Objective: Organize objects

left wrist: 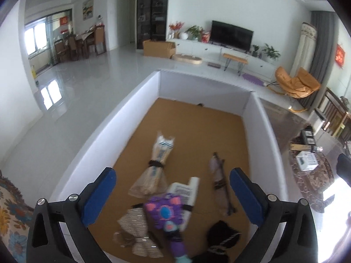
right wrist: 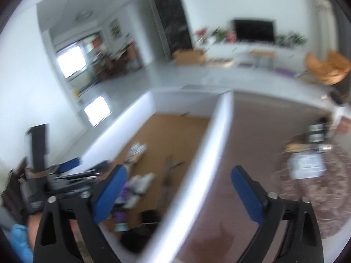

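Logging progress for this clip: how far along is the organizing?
Done: several bagged items, including the purple toy, already lie inside the white-walled bin. In hand: nothing; left gripper and right gripper are open. Left: items on the patterned mat outside it.

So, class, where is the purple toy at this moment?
In the left wrist view the purple toy lies near the front of the white-walled box, on its brown floor, between the striped bow and a black bundle.

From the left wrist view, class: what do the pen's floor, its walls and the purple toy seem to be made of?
Floor: probably cork or fibreboard; flat, matte, even tan.
Walls: likely white foam or plastic board; smooth, thick-edged, upright panels.
Purple toy: apparently moulded plastic; bright, slightly glossy colours, though blurred.
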`<action>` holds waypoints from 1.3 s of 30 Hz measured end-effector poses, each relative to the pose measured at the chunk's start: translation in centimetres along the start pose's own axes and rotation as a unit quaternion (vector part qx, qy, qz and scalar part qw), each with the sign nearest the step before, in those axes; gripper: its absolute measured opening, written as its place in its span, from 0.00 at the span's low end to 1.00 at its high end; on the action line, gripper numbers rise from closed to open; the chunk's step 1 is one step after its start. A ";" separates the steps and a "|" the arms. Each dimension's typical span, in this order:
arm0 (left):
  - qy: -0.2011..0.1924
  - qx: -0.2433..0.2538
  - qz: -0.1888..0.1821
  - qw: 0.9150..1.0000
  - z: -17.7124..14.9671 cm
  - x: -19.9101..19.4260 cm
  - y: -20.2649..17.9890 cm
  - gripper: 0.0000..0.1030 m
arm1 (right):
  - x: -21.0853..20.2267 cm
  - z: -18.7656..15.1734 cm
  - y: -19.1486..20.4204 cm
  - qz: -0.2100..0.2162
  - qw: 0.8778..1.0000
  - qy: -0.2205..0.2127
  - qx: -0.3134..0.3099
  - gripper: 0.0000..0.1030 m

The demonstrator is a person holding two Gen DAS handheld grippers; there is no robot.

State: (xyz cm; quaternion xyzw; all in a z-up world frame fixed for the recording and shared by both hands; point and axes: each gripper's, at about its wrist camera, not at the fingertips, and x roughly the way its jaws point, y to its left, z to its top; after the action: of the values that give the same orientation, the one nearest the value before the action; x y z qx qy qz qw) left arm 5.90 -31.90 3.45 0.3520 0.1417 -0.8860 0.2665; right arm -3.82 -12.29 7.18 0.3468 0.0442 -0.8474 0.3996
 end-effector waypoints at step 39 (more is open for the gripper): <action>0.104 0.259 -0.177 0.944 -15.2 6.7 -32.9 1.00 | -5.9 -17.1 -30.7 -0.302 0.930 0.090 0.189 0.98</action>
State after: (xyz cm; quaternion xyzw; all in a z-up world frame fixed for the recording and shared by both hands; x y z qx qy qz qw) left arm -8.72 -0.82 -10.00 0.4682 -0.0055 -0.8835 -0.0105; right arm -13.50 18.29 -8.27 0.4615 0.0212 -0.8857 0.0464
